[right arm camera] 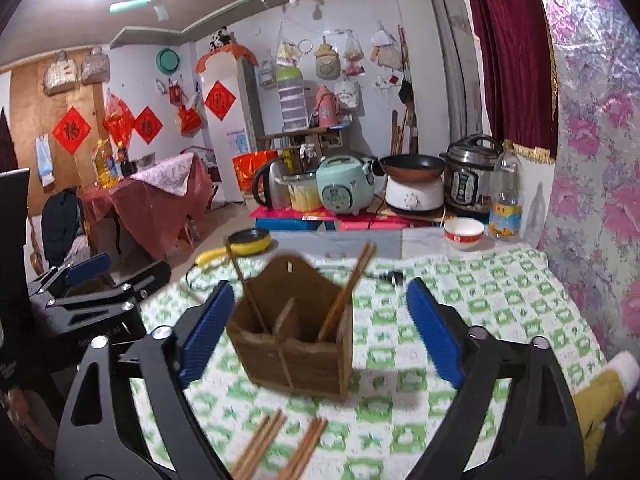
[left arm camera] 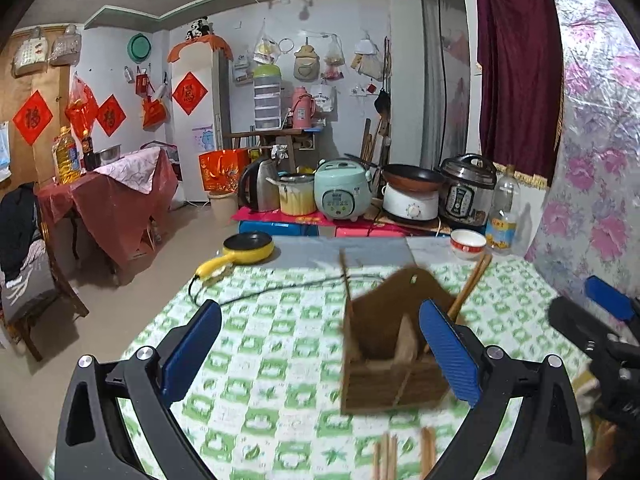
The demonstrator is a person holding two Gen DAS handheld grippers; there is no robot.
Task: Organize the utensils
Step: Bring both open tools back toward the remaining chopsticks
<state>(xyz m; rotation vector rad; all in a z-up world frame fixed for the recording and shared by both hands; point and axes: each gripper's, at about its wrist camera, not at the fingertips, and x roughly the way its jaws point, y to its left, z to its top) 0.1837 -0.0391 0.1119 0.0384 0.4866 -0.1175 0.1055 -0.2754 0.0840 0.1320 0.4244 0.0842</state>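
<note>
A brown wooden utensil holder (right arm camera: 296, 336) stands on the green-checked tablecloth (right arm camera: 472, 312), with chopsticks (right arm camera: 346, 292) leaning in its right compartment and one stick (right arm camera: 248, 292) in its left. It also shows in the left wrist view (left arm camera: 390, 344). Two loose pairs of chopsticks (right arm camera: 280, 444) lie on the cloth in front of it, seen blurred in the left wrist view (left arm camera: 404, 454). My right gripper (right arm camera: 316, 336) is open and empty, its jaws either side of the holder. My left gripper (left arm camera: 320, 356) is open and empty, the holder behind its right finger.
A yellow mini frying pan (left arm camera: 248, 248) with a black cord lies at the table's far left edge. A red-and-white bowl (left arm camera: 468, 244) and a plastic bottle (left arm camera: 504, 212) stand at the far right. Rice cookers and a kettle stand beyond the table. A floral wall covering (right arm camera: 600, 160) runs along the right.
</note>
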